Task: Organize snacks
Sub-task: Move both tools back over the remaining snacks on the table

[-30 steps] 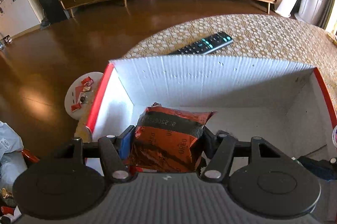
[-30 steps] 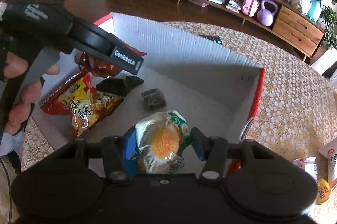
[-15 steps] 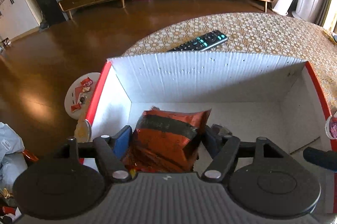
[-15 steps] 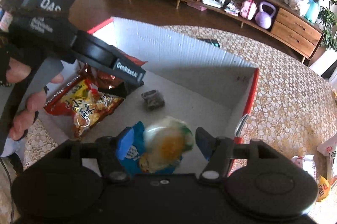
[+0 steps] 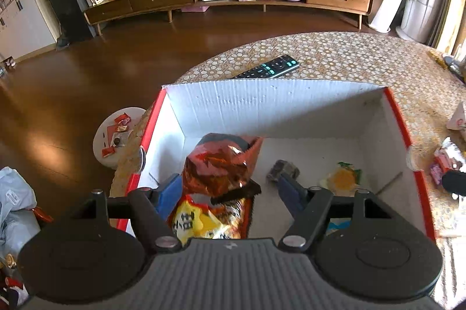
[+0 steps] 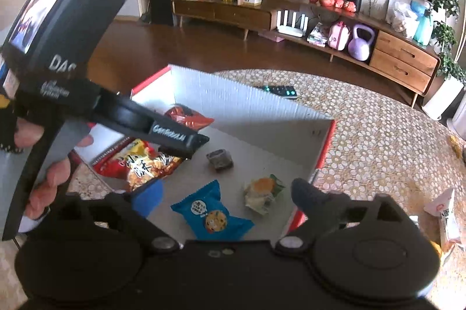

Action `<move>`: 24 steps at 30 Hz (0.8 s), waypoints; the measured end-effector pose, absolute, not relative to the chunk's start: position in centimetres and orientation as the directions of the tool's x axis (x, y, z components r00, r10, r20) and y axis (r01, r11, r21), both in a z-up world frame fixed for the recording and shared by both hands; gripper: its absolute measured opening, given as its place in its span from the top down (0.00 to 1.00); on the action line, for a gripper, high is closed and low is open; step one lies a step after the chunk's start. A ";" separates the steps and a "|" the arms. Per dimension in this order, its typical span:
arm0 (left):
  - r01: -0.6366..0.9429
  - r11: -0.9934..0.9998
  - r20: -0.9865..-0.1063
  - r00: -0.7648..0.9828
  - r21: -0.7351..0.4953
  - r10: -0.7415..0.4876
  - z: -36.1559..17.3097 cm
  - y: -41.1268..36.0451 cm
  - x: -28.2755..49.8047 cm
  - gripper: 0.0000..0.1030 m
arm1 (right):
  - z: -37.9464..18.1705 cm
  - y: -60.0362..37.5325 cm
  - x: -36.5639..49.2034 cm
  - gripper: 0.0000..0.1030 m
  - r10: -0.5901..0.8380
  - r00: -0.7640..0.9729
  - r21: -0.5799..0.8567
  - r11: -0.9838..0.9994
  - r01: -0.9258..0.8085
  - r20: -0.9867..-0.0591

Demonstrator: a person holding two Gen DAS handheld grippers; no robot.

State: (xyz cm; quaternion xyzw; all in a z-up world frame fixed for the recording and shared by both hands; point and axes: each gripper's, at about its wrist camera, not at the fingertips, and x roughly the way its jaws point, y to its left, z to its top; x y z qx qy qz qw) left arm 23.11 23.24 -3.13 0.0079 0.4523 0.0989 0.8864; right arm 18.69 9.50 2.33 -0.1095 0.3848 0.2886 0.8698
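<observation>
Inside the box (image 5: 273, 103), jaws spread.

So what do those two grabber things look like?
Both are black plastic. Each has two round discs at the back, a ribbed grey top and bent linkage bars that lead to two fingers. The left gripper has blue pads on its fingers. From the right gripper you can see the left one's boxy body with a small screen, white letters "DAS" and a "GenRobot.AI" label.

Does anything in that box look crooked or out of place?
Mostly tidy, but the orange foil packet isn't lying flat: it leans tilted against the box wall, atop the red-and-yellow bag. The other snacks lie flat on the floor.
</observation>
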 end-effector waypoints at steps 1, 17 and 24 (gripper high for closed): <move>-0.167 0.981 -0.796 0.578 0.099 0.179 -2.8 23.1 22.7 0.30 | 2.7 9.2 18.4 0.05 0.421 0.540 0.035 0.810 -0.585 -0.729; -0.100 0.994 -0.735 0.677 -0.044 0.035 1.6 19.3 16.6 0.20 | 7.5 1.7 14.2 0.00 0.471 0.584 0.101 0.827 -0.553 -0.662; -0.060 0.997 -0.705 0.709 -0.053 0.005 2.9 16.7 14.5 0.04 | 8.3 -2.0 12.9 0.00 0.496 0.578 0.142 0.825 -0.548 -0.649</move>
